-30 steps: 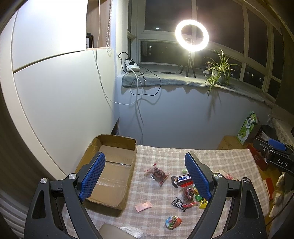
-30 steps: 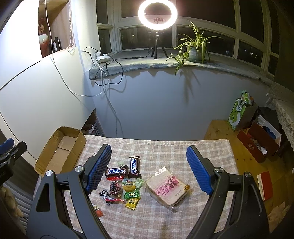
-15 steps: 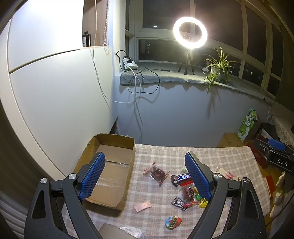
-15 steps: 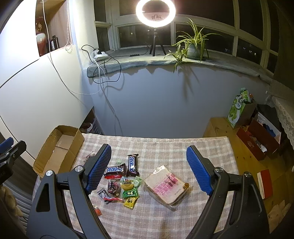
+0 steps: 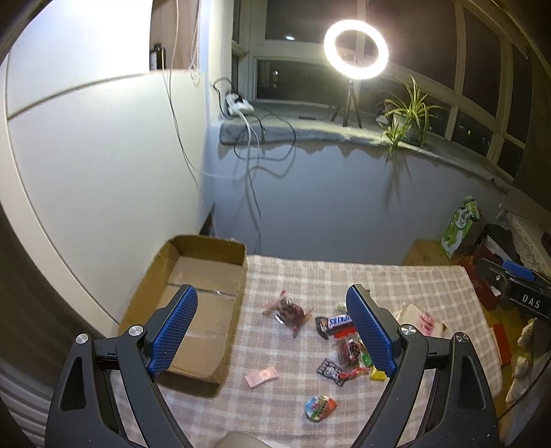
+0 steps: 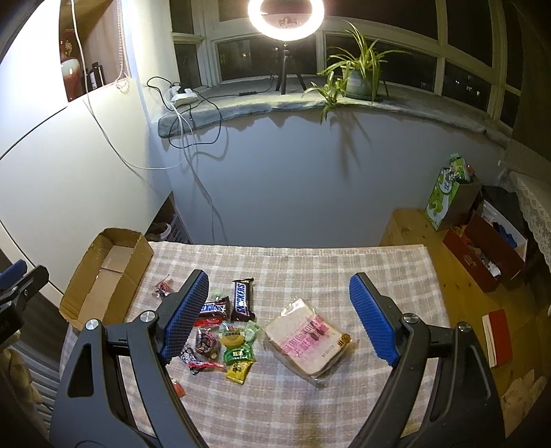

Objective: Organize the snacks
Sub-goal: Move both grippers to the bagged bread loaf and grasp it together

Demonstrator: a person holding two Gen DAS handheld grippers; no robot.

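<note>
Snacks lie on a checked tablecloth point(image 6: 310, 262). A pile of small sweets point(image 6: 234, 348) sits beside two Snickers bars point(image 6: 242, 299) and a wrapped bread pack point(image 6: 304, 339). An empty cardboard box point(image 5: 203, 293) stands at the table's left end, also in the right wrist view point(image 6: 106, 272). In the left wrist view a dark sweet bag point(image 5: 289, 310), a pink wrapper point(image 5: 261, 376) and a round colourful sweet point(image 5: 320, 407) lie apart. My left gripper point(image 5: 272, 331) is open and empty above the table. My right gripper point(image 6: 279, 315) is open and empty above the snacks.
A grey wall with a windowsill, ring light point(image 6: 286, 15) and plant point(image 6: 358, 72) stands behind the table. Cables point(image 5: 251, 144) hang from the sill. Boxes and a green bag point(image 6: 447, 196) sit on the wooden floor to the right.
Both views have shifted slightly, with the table sitting a little lower and nearer in the frames. Both grippers stay open and empty. The snacks have not moved.
</note>
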